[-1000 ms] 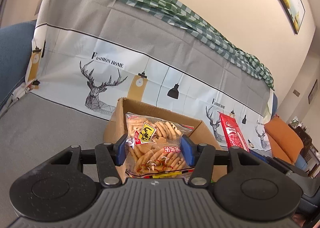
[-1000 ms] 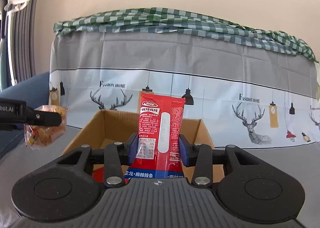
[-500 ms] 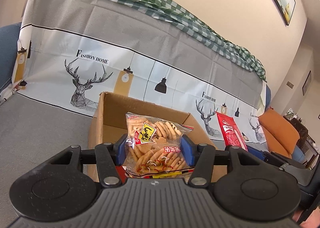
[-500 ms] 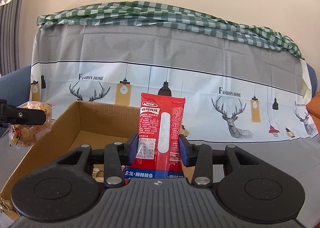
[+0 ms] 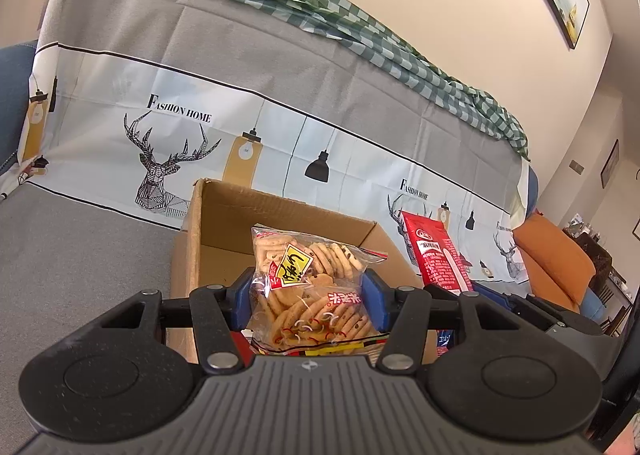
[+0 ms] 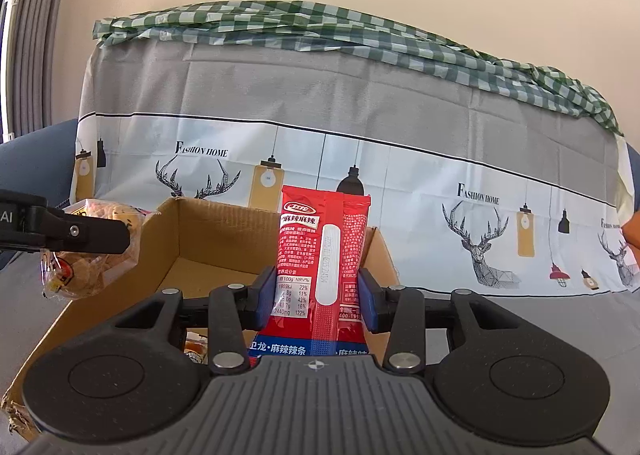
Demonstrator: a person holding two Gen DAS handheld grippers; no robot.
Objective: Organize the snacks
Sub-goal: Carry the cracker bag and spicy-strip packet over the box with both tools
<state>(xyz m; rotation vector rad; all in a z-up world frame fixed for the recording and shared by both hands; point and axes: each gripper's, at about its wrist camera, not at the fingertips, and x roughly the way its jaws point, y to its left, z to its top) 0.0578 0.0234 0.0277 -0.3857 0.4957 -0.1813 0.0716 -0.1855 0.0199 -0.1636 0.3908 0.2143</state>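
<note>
My left gripper point(image 5: 308, 305) pinches a clear cookie bag point(image 5: 314, 287) between half-spread pads; my right gripper point(image 6: 316, 301), narrower, clamps an upright red snack packet point(image 6: 322, 255). At twelve o'clock beyond both sits the open cardboard box point(image 6: 224, 243), against the deer-print cover point(image 6: 400, 115).

You can read "FASHION HOME" printed on the sofa cover point(image 6: 360, 143), above the deer at its left and again toward its right. The red snack packet point(image 6: 322, 255) carries white Chinese characters, 麻辣麻辣 near its top and 卫龙·麻辣辣条 on the blue band at its foot, plus a nutrition table with 22%, 11%, 42%, 16% and 122%. The biscuit bag point(image 5: 312, 291) shows a yellow label whose script you cannot make out.
</note>
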